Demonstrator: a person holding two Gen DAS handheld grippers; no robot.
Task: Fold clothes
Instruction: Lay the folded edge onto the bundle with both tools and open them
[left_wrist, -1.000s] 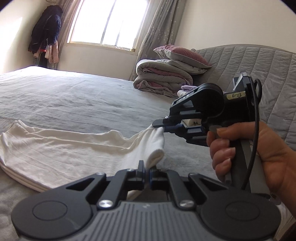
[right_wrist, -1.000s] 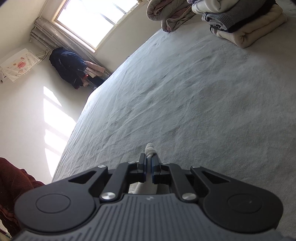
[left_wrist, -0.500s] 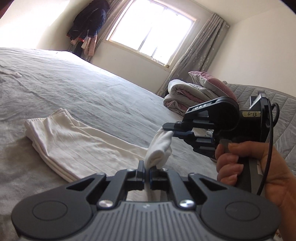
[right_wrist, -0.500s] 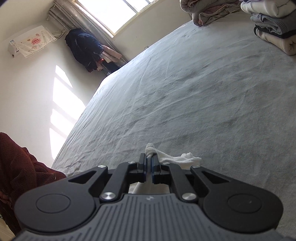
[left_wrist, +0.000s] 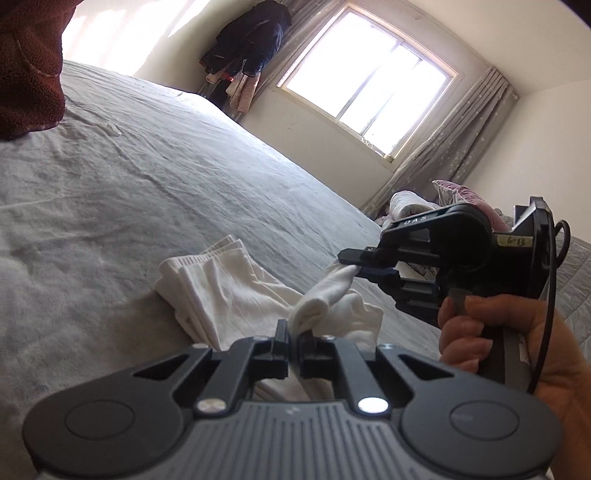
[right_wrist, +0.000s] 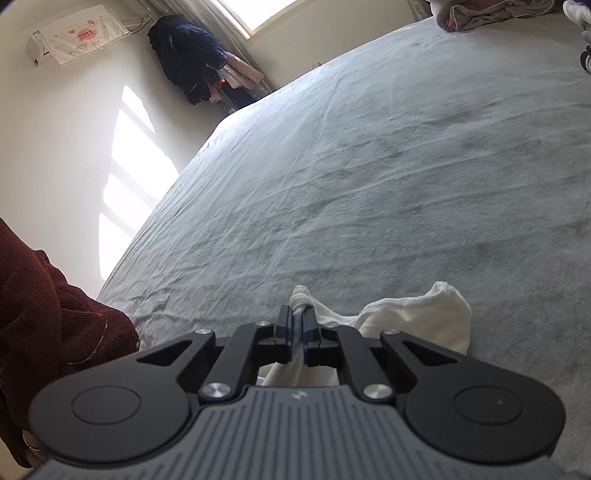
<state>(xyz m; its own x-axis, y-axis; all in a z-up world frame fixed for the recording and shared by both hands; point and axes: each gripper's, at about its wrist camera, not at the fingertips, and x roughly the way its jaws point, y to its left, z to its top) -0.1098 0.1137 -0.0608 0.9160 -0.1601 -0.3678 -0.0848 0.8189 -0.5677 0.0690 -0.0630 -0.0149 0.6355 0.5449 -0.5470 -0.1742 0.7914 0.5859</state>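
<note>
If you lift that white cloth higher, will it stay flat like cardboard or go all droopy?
Probably droopy: the white garment already sags between the left gripper and right gripper. It looks thin, so likely light.

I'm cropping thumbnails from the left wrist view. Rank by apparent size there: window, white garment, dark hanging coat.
1. window
2. white garment, close to the window's size; its nearness inflates it
3. dark hanging coat

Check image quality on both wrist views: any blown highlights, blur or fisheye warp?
Left wrist: window blown out to white, bed horizon tilted and bowed, dark vignette in the top right corner. Right wrist: sun patch on the wall clipped, white garment sharp, no obvious motion blur.
</note>
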